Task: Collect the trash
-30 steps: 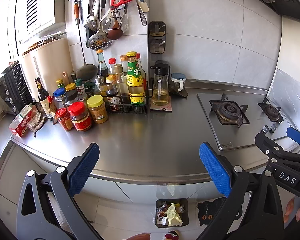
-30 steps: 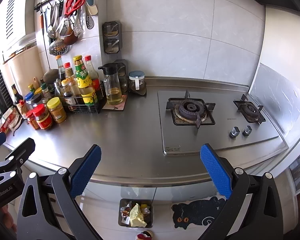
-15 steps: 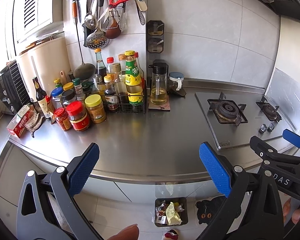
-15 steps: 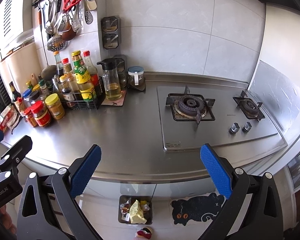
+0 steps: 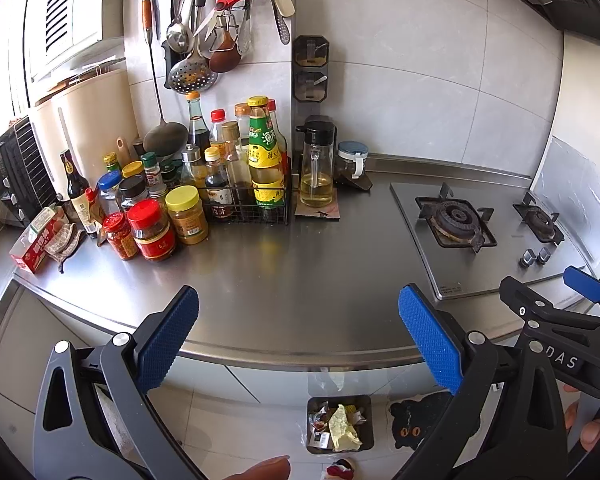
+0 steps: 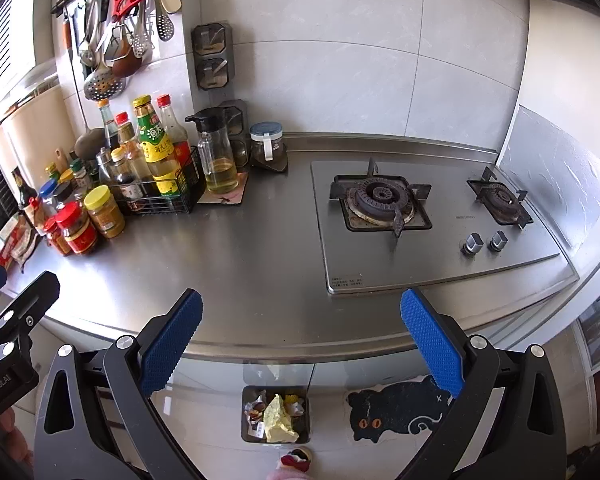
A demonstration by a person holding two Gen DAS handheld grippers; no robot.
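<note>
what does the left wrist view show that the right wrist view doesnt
Only the left wrist view shows the black toaster oven at the far left in full, the whole red box on the counter edge, and the right gripper coming in from the right, open and empty.

Only the right wrist view shows the whole black cat mat on the floor, and the left gripper at its left edge.

Both show the steel counter, the condiment bottles, the gas stove and the trash bin on the floor holding crumpled wrappers.
</note>
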